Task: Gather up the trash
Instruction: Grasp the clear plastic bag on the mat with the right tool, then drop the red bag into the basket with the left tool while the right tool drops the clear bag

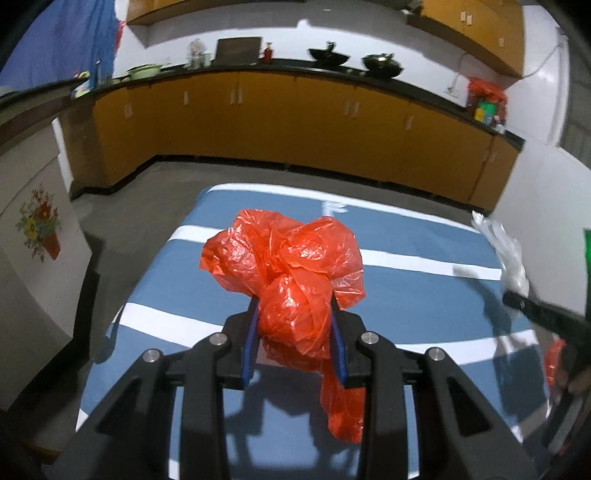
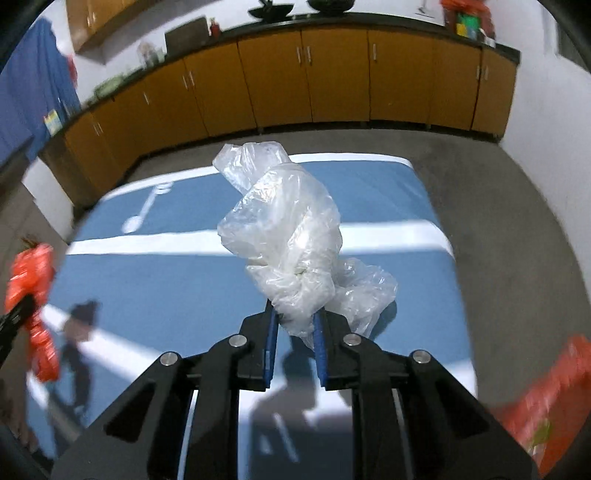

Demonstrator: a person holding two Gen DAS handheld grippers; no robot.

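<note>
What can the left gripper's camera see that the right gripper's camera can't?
Only the left view shows the flower picture on the white panel and the upper cabinets at right. Only the right view shows the orange bag at lower right. Both show the left gripper clamping the red plastic bag, the right gripper clamping the clear plastic bag, and the blue striped table.

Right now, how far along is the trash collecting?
Both pieces are picked up: the left tool grips the red plastic bag, the right tool the clear plastic bag, above the blue table. Left: dropping them somewhere; no bin clearly shows.
</note>
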